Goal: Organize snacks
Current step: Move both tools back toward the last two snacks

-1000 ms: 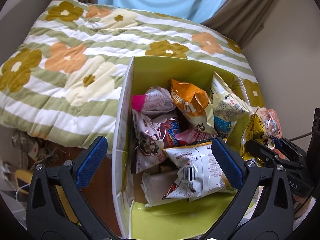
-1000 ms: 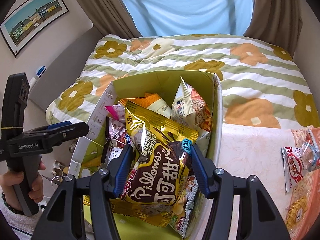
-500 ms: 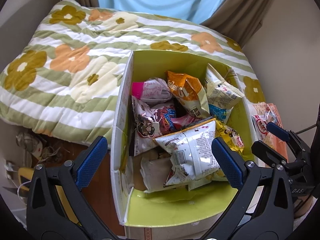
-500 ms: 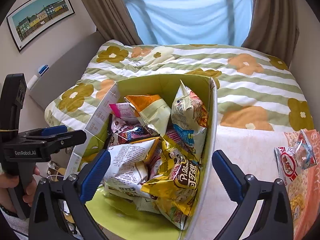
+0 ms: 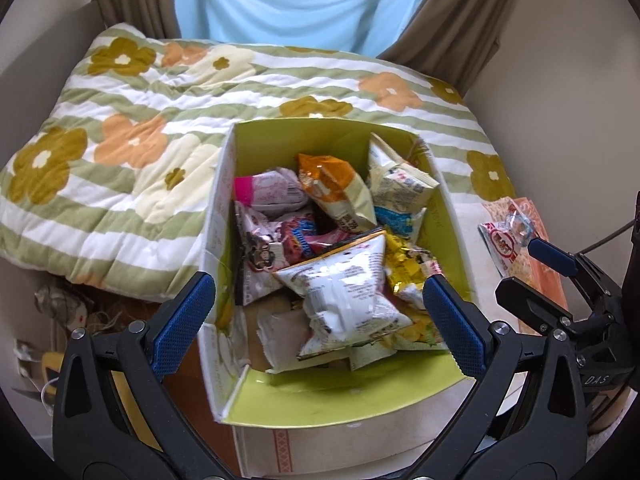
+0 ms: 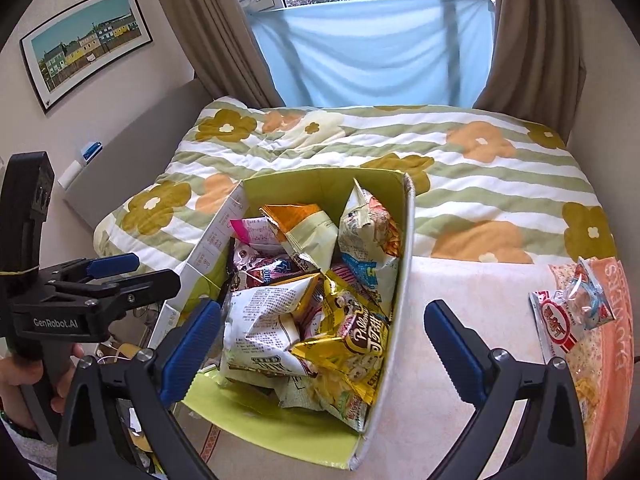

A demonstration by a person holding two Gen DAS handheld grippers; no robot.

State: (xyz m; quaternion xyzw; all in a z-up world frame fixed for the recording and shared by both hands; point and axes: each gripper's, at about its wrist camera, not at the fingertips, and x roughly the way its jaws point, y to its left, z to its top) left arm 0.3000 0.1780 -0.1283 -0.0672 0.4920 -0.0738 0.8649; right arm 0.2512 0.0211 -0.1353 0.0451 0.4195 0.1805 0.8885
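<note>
Now both jaws stand apart, empty; yellow snack bag [image 6: 352, 344] lies below in box [image 6: 402, 280]

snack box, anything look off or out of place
Yes. A red-and-white snack packet and a small clear packet lie outside the green box, on the pink bag to its right. Inside, the bags are heaped at random angles, not lined up.

Both wrist views steeply down, sharing snack box [image 5: 448, 216].

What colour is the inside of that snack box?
Lime green inside the snack box, clearest in the left wrist view.
</note>
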